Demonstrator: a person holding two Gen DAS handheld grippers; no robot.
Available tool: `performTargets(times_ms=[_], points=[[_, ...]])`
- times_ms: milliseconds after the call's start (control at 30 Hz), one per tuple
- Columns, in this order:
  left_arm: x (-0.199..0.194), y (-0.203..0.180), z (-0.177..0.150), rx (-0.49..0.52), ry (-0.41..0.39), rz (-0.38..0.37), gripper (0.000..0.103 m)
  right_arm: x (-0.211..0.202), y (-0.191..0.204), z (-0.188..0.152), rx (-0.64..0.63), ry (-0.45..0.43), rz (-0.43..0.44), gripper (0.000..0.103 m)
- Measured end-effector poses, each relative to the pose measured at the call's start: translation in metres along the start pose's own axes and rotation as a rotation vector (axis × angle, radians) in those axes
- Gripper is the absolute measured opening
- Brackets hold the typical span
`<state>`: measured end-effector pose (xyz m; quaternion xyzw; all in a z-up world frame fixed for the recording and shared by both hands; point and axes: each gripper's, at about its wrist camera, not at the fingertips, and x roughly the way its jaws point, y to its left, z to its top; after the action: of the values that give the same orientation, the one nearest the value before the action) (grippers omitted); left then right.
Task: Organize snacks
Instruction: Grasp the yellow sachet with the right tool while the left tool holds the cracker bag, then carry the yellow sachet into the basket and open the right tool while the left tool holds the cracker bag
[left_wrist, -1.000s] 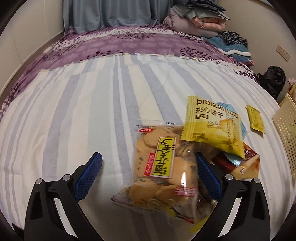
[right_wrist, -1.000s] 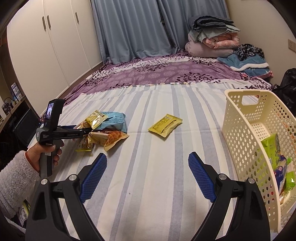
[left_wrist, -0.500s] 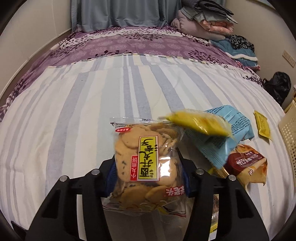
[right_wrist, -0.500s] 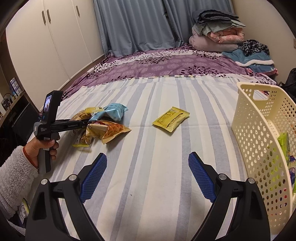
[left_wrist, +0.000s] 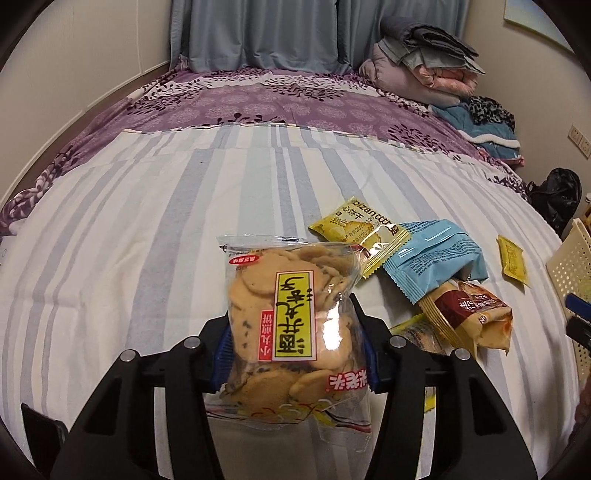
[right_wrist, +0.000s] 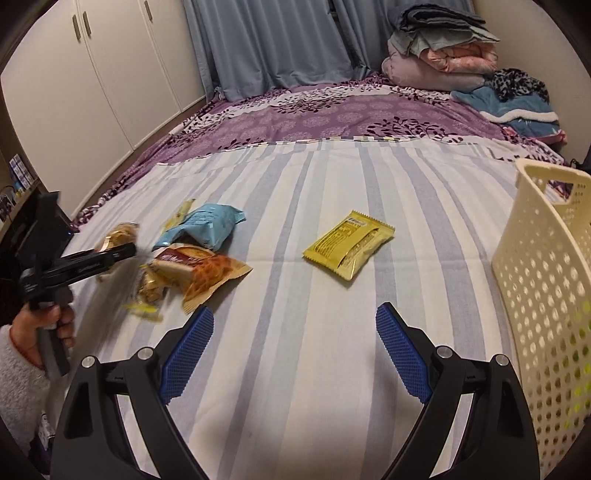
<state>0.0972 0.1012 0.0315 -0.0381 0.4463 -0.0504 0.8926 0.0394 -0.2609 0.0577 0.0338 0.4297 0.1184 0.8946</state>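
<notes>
My left gripper (left_wrist: 295, 354) is shut on a clear bag of round crackers (left_wrist: 291, 310) with a yellow label, held just above the striped sheet. Beside it lie a yellow biscuit packet (left_wrist: 360, 230), a blue packet (left_wrist: 432, 254) and a brown packet (left_wrist: 469, 317). My right gripper (right_wrist: 293, 343) hangs open over bare sheet with nothing between its fingers. Ahead of it and slightly right lies a flat yellow packet (right_wrist: 349, 245). In the right wrist view the left gripper (right_wrist: 122, 253) is at the far left, blurred, gripped by a hand (right_wrist: 55, 321).
A cream perforated basket (right_wrist: 543, 258) stands at the right edge of the bed, with green packets inside. Folded blankets (right_wrist: 439, 48) are piled at the far end on a purple cover. White wardrobe doors (right_wrist: 110, 74) line the left wall.
The left gripper closed on the cracker bag and raised it off the pile; the yellow biscuit packet slid off onto the sheet. The right gripper moved forward and lower toward the flat yellow packet.
</notes>
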Motion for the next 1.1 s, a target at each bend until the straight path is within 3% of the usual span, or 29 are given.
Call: performTargets(times_ms=[333, 433, 633, 767, 1100], points=[[-0.026, 0.013, -0.008, -0.031, -0.029, -0.011, 0.055, 0.072, -0.022, 0.036, 0.050, 0.092, -0.061, 0.088], [-0.030, 0.015, -0.011, -0.040, -0.031, -0.011, 0.055, 0.088, -0.023, 0.046, 0.046, 0.101, -0.091, 0.080], [-0.033, 0.015, -0.013, -0.050, -0.033, -0.026, 0.055, 0.100, -0.019, 0.054, 0.003, 0.082, -0.161, 0.068], [-0.033, 0.014, -0.014, -0.048, -0.031, -0.033, 0.055, 0.099, -0.013, 0.053, -0.051, 0.072, -0.204, 0.050], [-0.040, 0.010, -0.014, -0.042, -0.041, -0.048, 0.055, 0.076, -0.011, 0.036, -0.038, 0.055, -0.173, 0.047]])
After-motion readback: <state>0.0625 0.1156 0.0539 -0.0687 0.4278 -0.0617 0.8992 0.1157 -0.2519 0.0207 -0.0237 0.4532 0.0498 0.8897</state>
